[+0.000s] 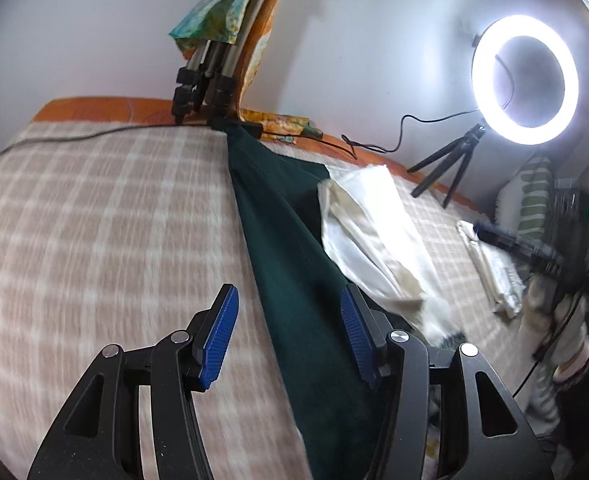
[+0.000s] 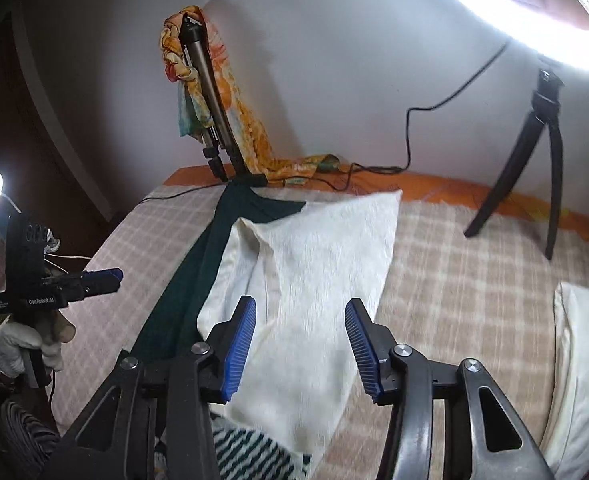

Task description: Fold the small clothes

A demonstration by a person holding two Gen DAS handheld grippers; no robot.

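A cream cloth (image 2: 306, 280) lies spread on the checked bed cover (image 2: 474, 280), partly over a long dark green garment (image 2: 198, 276). In the left wrist view the cream cloth (image 1: 370, 240) lies right of the green garment (image 1: 294, 260). My left gripper (image 1: 288, 328) is open and empty, above the green garment's left edge. It also shows in the right wrist view (image 2: 98, 278), held by a gloved hand at the left. My right gripper (image 2: 300, 340) is open and empty just above the cream cloth. It shows in the left wrist view (image 1: 498, 236) at the right.
A folded cream pile (image 2: 586, 360) lies at the right, also in the left wrist view (image 1: 490, 268). A tripod (image 2: 534, 152) with a ring light (image 1: 524, 80) stands on the bed's far right. A stand draped with a printed scarf (image 2: 218, 108) rises at the back. A cable (image 1: 374, 146) runs along the wall.
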